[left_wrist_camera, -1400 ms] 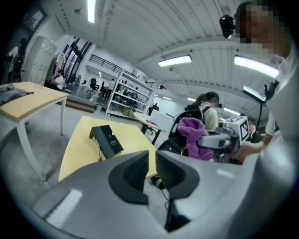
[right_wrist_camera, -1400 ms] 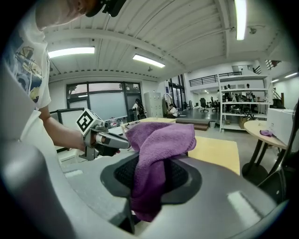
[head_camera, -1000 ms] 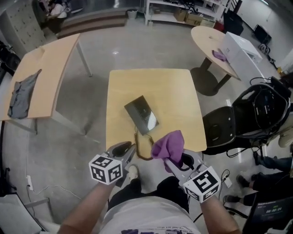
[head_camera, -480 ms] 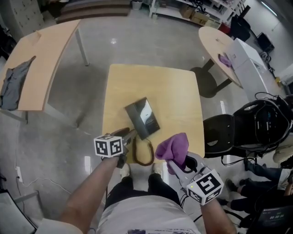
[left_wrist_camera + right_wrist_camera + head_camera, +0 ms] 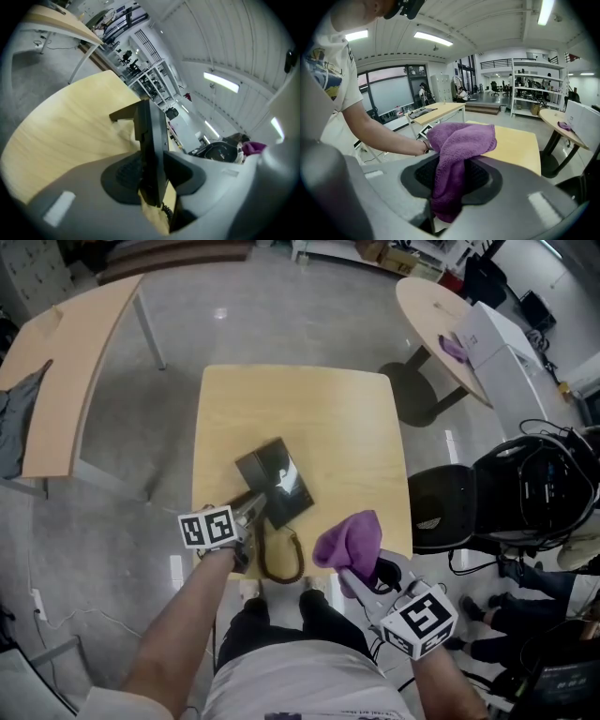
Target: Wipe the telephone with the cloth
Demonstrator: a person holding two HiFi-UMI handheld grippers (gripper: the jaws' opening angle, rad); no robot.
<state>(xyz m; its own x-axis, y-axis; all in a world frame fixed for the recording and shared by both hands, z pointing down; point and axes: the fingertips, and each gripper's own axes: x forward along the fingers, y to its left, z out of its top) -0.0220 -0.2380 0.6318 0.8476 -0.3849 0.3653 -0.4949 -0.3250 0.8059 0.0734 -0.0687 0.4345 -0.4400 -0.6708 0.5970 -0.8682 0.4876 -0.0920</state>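
The square wooden table [image 5: 319, 409] bears the dark telephone [image 5: 274, 481] at 7 o'clock from its centre. The left gripper [image 5: 251, 507], jaws just opening, straddles its near corner unclamped. At 4 o'clock, the right gripper [image 5: 361, 570] is clamped on the purple cloth [image 5: 347, 538].

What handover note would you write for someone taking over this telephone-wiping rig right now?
Left gripper: jaws have just been opening, with the near edge of the telephone between them, on the table; no clamp evident.
Right gripper: shut on the cloth, apart from the telephone.
Done: cloth picked up.
Left: bring cloth to telephone and wipe.
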